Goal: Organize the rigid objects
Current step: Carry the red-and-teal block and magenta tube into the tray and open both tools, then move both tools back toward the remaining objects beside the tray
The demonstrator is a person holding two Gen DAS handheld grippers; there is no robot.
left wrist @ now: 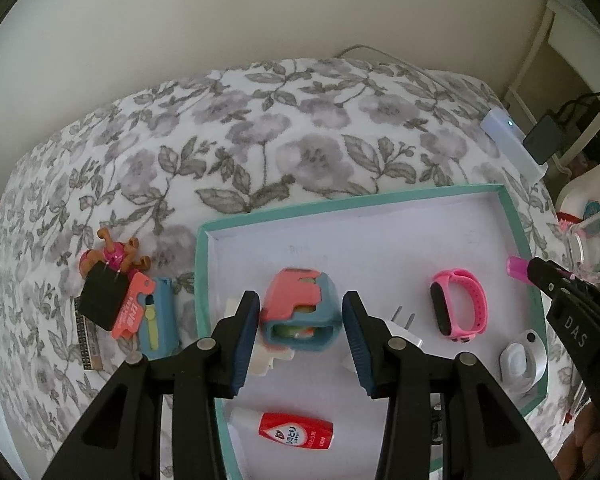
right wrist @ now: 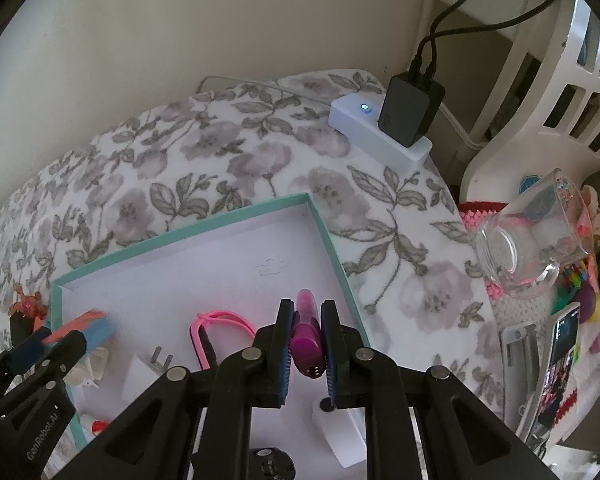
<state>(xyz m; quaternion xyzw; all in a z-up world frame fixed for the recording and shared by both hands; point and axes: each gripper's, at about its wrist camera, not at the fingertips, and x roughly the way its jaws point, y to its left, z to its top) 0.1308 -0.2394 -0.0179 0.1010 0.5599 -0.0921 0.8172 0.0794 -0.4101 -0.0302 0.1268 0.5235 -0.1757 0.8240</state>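
— Where's your left gripper?
— Jaws apart around the coral-and-blue case, inside the teal-rimmed tray; whether the pads touch it, I can't tell.
— And your right gripper?
— Clamped on the magenta tube, above the tray's right part.

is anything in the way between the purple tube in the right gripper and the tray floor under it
Nothing visible blocks it. The right gripper is shut on the magenta plastic tube above bare white floor just inside the teal-rimmed cardboard tray's right wall. The pink rubber wristband lies to its left, apart.
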